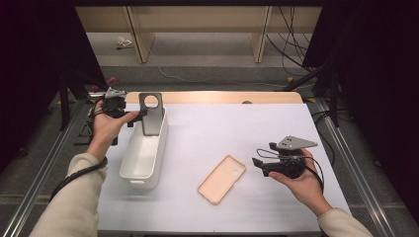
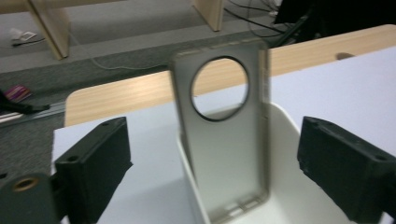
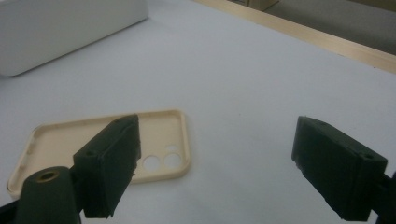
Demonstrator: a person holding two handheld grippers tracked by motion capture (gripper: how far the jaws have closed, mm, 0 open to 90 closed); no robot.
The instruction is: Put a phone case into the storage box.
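A grey phone case (image 1: 152,118) with a large round camera hole stands upright at the far end of a white bin (image 1: 140,163), leaning on its end wall. My left gripper (image 1: 134,114) hovers at the bin's far left corner, open. In the left gripper view the grey case (image 2: 224,149) rises between the wide-apart jaws, touching neither. A beige phone case (image 1: 222,178) lies inside-up on the white table. To its right my right gripper (image 1: 258,159) is open, pointing left at it. In the right gripper view the beige case (image 3: 154,140) lies partly behind the left jaw.
The white table surface (image 1: 237,123) ends in a wooden strip (image 1: 222,97) at the far side. The bin's wall (image 3: 60,28) shows at the upper left of the right gripper view. Beyond the table are wooden shelf legs (image 1: 141,44) and floor cables (image 1: 291,44).
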